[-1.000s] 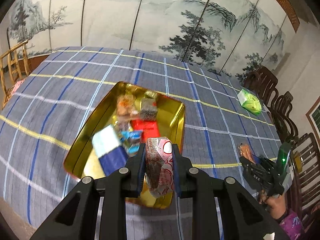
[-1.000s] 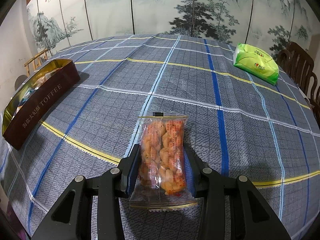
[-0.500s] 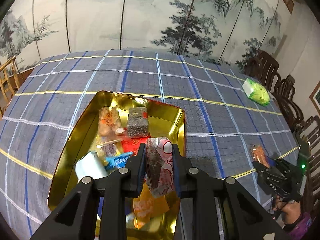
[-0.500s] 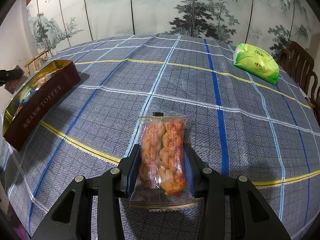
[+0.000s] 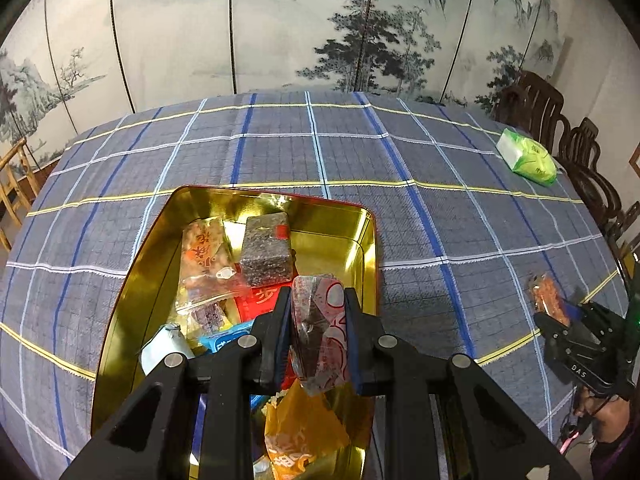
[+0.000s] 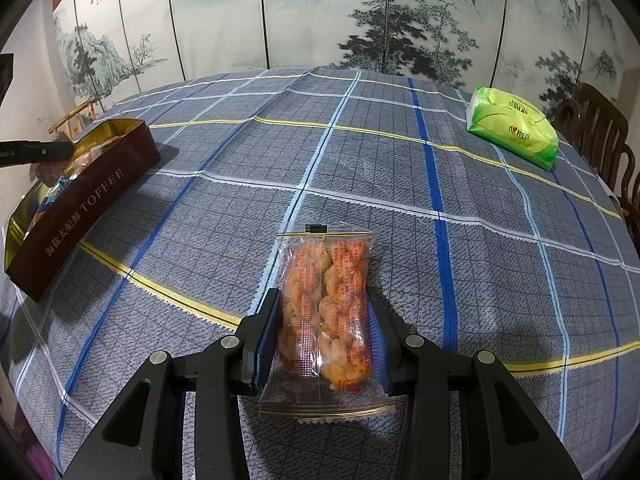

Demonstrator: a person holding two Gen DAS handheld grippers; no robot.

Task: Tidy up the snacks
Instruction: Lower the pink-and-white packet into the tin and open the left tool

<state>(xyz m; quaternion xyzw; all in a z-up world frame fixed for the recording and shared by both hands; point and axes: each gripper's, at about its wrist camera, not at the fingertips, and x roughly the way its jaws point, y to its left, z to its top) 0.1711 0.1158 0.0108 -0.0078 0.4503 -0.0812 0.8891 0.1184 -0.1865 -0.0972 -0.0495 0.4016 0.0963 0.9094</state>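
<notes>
My left gripper (image 5: 318, 304) is shut on a red-and-white wrapped snack (image 5: 320, 332) and holds it above the gold tin (image 5: 132, 280), which contains several wrapped snacks. My right gripper (image 6: 322, 316) is shut on a clear packet of orange fried twists (image 6: 326, 308), low over the tablecloth. The tin shows at the left in the right wrist view (image 6: 80, 208) as a dark red box marked TOFFEE. The right gripper with its packet shows at the right edge in the left wrist view (image 5: 560, 316).
A green tissue pack (image 6: 514, 126) lies at the far right of the table, also in the left wrist view (image 5: 528, 156). Dark wooden chairs (image 5: 540, 108) stand along the right side. A painted folding screen stands behind the blue checked table.
My left gripper has moved forward over the tin with the snack still held. The right gripper and its packet have stayed in place.
</notes>
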